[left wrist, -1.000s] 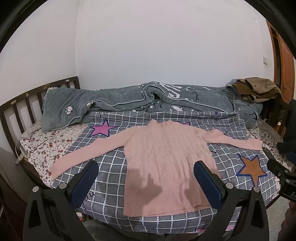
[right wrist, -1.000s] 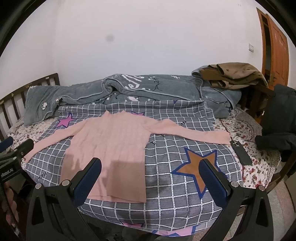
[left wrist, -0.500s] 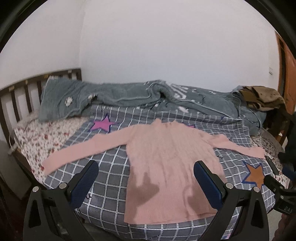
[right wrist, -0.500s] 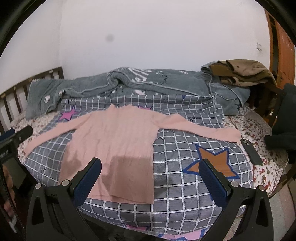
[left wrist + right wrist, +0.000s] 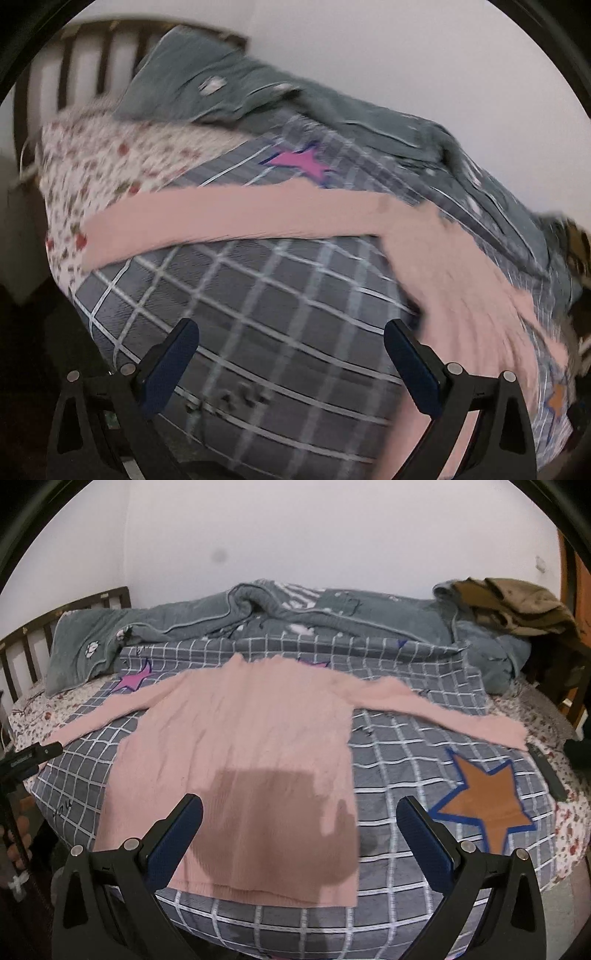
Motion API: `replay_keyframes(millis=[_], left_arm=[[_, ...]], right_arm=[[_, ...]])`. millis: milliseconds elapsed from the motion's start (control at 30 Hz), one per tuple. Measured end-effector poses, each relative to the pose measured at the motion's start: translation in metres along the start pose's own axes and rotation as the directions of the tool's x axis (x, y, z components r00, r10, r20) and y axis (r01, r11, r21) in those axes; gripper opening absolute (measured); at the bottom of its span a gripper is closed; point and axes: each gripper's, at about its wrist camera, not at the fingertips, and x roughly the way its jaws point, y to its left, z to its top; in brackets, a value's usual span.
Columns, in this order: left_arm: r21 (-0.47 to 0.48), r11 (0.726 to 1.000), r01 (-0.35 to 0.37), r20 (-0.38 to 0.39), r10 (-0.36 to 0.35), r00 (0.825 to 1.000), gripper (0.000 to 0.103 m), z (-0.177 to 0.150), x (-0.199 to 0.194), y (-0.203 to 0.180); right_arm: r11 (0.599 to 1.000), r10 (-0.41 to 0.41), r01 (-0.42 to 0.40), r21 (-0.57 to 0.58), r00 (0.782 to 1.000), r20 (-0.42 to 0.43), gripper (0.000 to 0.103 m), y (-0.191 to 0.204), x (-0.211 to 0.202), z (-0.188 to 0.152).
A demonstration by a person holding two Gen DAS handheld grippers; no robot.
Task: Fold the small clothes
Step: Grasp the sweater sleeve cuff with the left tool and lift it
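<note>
A pink knit sweater point(image 5: 243, 738) lies flat, front up, on the grey checked sheet point(image 5: 406, 768), both sleeves spread out. My right gripper point(image 5: 299, 830) is open and empty, hovering over the sweater's hem. My left gripper point(image 5: 291, 350) is open and empty over the checked sheet point(image 5: 258, 295), near the sweater's left sleeve point(image 5: 221, 218); that view is blurred and tilted. The left gripper's body shows at the left edge of the right wrist view point(image 5: 26, 760).
A grey blanket point(image 5: 295, 616) is bunched along the far side of the bed. Brown clothes point(image 5: 517, 605) are piled at the far right. A dark phone point(image 5: 546, 771) lies near the right sleeve end. A wooden headboard point(image 5: 44, 635) stands at left.
My left gripper has swung left and down toward the left sleeve, tilting its view. My right gripper has moved closer over the sweater's hem. Both stayed open.
</note>
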Motion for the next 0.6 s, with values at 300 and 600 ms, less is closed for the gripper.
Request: replay_keyframes(millis=[300, 600], left_arm=[[-0.208, 0.978, 0.002, -0.026, -0.007, 1.0, 0.092, 0.027, 0.043, 0.085], [-0.372, 0.928, 0.031, -0.005, -0.035, 0.999, 0.075, 0.046, 0.067, 0.137]], right_arm=[[0.997, 0.07, -0.069, 0.03, 0.997, -0.031, 0.102, 0.02, 0.029, 0.014], [0.997, 0.067, -0.07, -0.045, 0.997, -0.047, 0.102, 0.052, 0.05, 0.028]])
